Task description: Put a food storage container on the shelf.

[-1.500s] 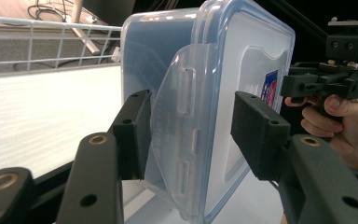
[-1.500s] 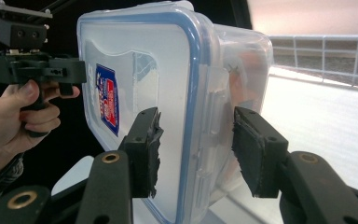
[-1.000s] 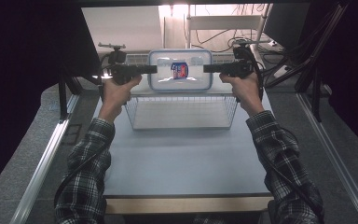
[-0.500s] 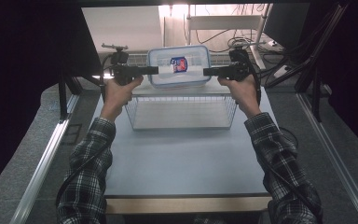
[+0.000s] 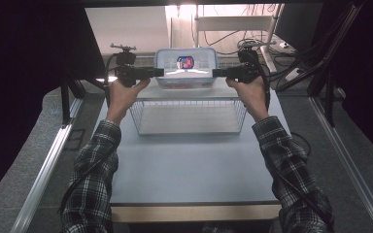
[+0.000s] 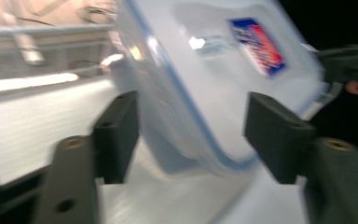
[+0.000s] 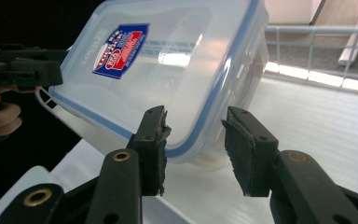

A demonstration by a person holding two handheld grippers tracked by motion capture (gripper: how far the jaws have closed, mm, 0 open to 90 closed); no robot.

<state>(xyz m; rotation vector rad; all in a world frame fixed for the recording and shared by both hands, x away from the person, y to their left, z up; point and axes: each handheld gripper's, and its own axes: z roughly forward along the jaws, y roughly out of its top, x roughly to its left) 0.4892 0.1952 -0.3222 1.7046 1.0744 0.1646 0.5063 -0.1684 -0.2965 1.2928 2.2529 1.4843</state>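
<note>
High view: the box (image 5: 186, 68) stands tilted at twelve o'clock, beyond the basket (image 5: 188, 115), farther back than a second ago.

Left gripper (image 6: 191, 135) view: jaws spread, just opened, off the box.

Right gripper (image 7: 193, 149) view: jaws closing around its rim, not yet pinching. Light, stiff, slippery plastic; grip the rim.

Both sleeves: black-and-white plaid flannel, buttoned cuffs at the wrists. Left claw (image 5: 159, 73), left of centre in the high view: matte black handheld tool, black cable trailing back. Right claw (image 5: 217, 73): same build. Close up, blocky black jaws with brass-ringed screw holes, dark ribbed pads (image 7: 240, 140).
</note>
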